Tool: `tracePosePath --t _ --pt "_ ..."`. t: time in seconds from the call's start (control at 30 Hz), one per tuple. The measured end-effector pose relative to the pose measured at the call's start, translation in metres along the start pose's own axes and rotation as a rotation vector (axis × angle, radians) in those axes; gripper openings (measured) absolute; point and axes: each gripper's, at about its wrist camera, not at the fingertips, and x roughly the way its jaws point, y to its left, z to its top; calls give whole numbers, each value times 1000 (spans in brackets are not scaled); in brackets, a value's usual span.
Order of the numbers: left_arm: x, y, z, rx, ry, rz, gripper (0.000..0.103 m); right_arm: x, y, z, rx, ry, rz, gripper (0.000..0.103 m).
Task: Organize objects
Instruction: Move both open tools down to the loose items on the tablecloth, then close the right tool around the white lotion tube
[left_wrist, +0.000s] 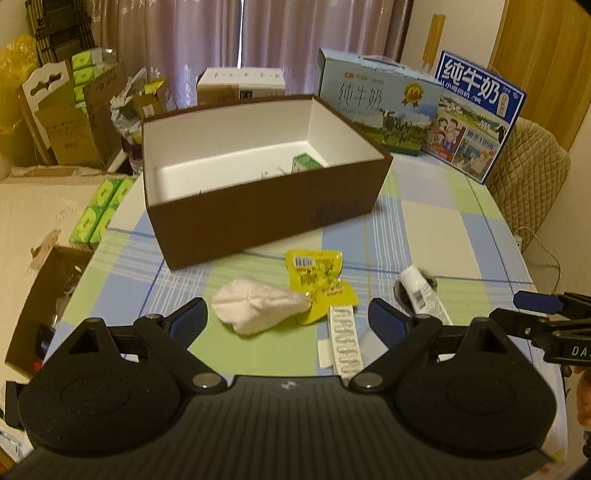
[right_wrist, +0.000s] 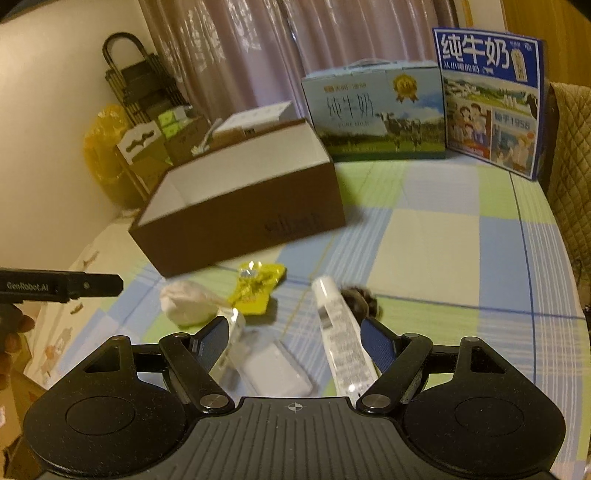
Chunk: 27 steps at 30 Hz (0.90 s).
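Cardboard box (left_wrist: 258, 206), brown outside and white inside, sits open-topped on a checked tablecloth (left_wrist: 424, 221) of pale green, blue and cream squares. Inside it, toward 2 o'clock of its floor, a small green and white carton (left_wrist: 304, 162) pokes up.

Loose stuff lies just in front of the box: a soft, lumpy white cloth (left_wrist: 258, 306), a crinkly yellow foil packet (left_wrist: 317, 280) touching the cloth at its 3 o'clock side, and a flat white strip with printed loops (left_wrist: 341, 339) at 6 o'clock from the packet. Over at 3 o'clock from the packet there's a smooth white tube (right_wrist: 341, 339) lying lengthwise with a dark fuzzy round thing (right_wrist: 360, 299) right beside its far end.

Left gripper (left_wrist: 288, 321) has its blue-padded jaws spread wide, holding nothing, cloth and packet sitting between and beyond the tips. Right gripper (right_wrist: 295, 336) is also spread wide and empty, hovering over the tube and a glossy clear plastic pouch (right_wrist: 273, 365).

Two printed milk cartons (left_wrist: 376, 107) stand upright behind the box at 1 o'clock, pale blue one beside a dark blue one
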Motion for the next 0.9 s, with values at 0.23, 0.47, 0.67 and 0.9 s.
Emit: tracePosePath --t 0.23,0.47,0.67,0.9 --pt "6 2 -15 0 23 6 92 9 0 -12 -25 20 -45 76" --pt "16 4 -23 -8 42 14 92 21 5 -20 -81 28 -83 75" --pt "23 8 -26 -18 59 22 92 35 7 -22 -127 36 -122 64" --pt "32 12 -25 -22 66 36 92 57 7 -18 -196 28 -157 51"
